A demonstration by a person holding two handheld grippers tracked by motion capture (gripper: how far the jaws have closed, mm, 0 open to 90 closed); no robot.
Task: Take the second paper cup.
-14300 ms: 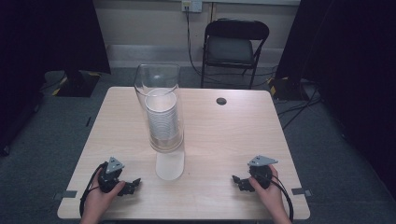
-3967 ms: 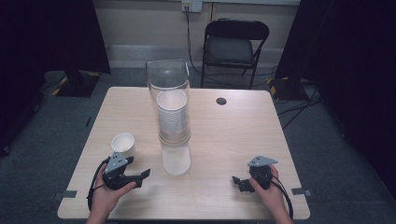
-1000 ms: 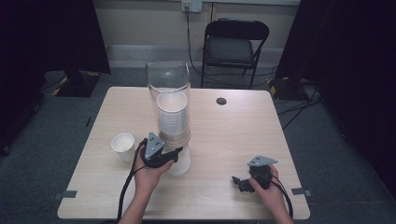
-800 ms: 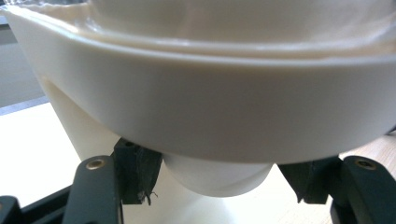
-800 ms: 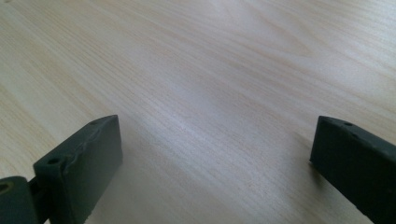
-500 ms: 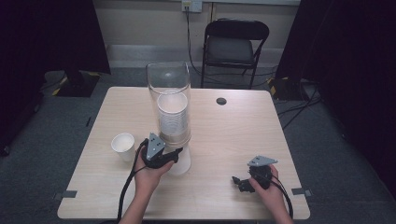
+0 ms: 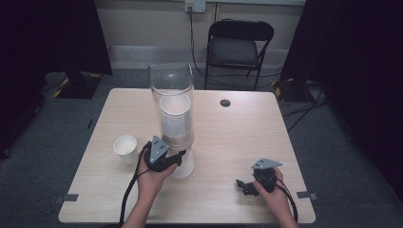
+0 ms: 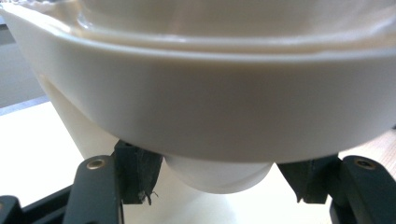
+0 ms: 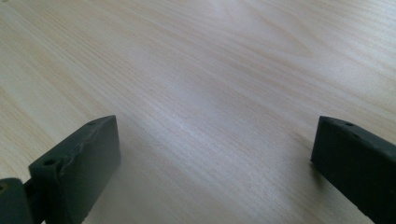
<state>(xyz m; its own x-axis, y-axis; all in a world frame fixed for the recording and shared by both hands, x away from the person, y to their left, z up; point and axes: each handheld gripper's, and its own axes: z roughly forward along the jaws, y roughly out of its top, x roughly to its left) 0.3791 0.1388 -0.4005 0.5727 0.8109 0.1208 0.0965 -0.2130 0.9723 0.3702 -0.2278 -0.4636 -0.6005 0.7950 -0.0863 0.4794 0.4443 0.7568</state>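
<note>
A clear tube dispenser [image 7: 172, 80] stands mid-table with a stack of white paper cups [image 7: 176, 118] inside. Its white collar [image 8: 210, 107] looms close in the left gripper view, and the bottom cup [image 8: 217, 173] pokes out beneath it. My left gripper [image 7: 179, 156] is at the dispenser's foot. In its own view my left gripper [image 8: 217, 184] is open, one jaw on each side of that bottom cup, with a small gap at the right pad [image 8: 299, 182]. One loose paper cup [image 7: 125, 148] stands upright left of the dispenser. My right gripper [image 7: 241, 186] rests open near the front right.
The wooden table [image 7: 247, 137] has a small black grommet [image 7: 225, 102] at the back. A black folding chair [image 7: 240, 45] stands beyond the far edge. My right gripper [image 9: 215, 158] has bare tabletop [image 9: 187, 70] between its jaws.
Since the earliest frame, a loose cup has appeared on the table's left and my left gripper has moved from the front edge to the dispenser's foot. Over the last second it barely shifts. The right hand has stayed put.
</note>
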